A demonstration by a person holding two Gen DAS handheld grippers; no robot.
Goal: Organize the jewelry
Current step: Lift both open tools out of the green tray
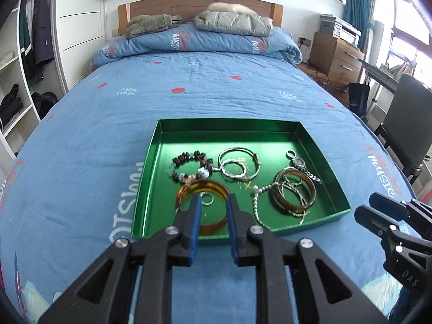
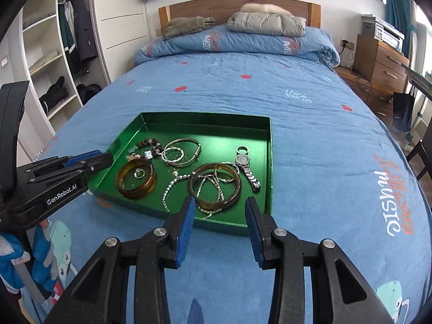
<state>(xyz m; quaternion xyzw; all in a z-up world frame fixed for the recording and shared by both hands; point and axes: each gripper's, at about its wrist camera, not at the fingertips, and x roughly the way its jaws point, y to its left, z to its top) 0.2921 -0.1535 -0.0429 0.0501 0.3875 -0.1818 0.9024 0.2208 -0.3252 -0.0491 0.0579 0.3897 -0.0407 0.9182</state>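
Note:
A green tray [image 1: 229, 121] [image 2: 205, 114] lies on the blue bedspread and holds the jewelry. In it are a beaded bracelet [image 1: 189, 156], silver bangles [image 1: 239, 149], a wristwatch [image 1: 299, 163] [image 2: 242, 159], an amber bangle [image 1: 183, 191] [image 2: 135, 191] with a small ring [image 1: 208, 199] inside it, and a brown bangle [image 2: 216, 203] tangled with silver chains. My left gripper [image 1: 214, 198] hovers open over the amber bangle, with nothing between its blue pads. My right gripper [image 2: 220, 201] stands open above the tray's near edge, in front of the brown bangle, and holds nothing.
The bed carries a rolled quilt [image 1: 194, 40] and a folded grey jacket [image 1: 235, 23] at the headboard. A wooden dresser [image 1: 337, 54] and a dark chair [image 1: 402, 124] stand to the right. Open wardrobe shelves [image 2: 51, 62] are on the left.

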